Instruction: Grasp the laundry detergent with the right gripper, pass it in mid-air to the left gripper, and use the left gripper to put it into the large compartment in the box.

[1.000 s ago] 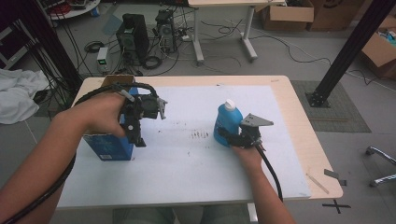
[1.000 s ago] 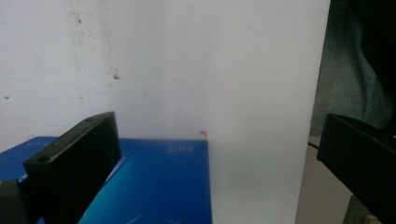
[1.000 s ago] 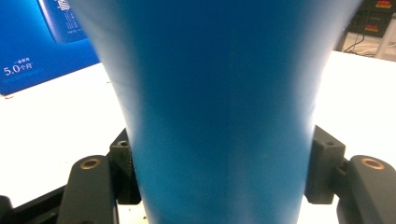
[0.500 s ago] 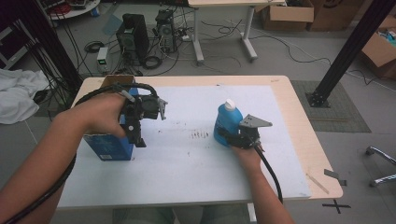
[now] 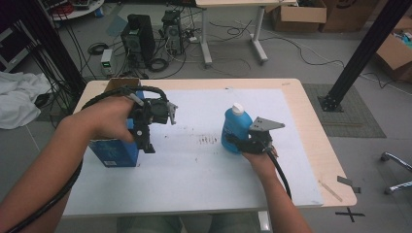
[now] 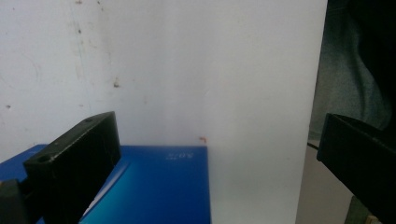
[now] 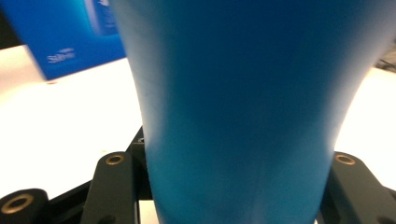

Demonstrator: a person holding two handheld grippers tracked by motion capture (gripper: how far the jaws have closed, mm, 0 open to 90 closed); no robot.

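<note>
Black jaws of the right gripper [image 5: 238, 142] have just been closing and now press on both sides of the lower body of the blue plastic bottle with a white cap [image 5: 236, 127], which stands upright on the white sheet [image 5: 204, 174] over the light wooden table [image 5: 311, 126]. Well apart, the left gripper [image 5: 148, 141] points down with its jaws wide and nothing between them, just beside the blue cardboard box [image 5: 114, 153]. Whether one jaw touches the box, probably not, I cannot tell.
</note>
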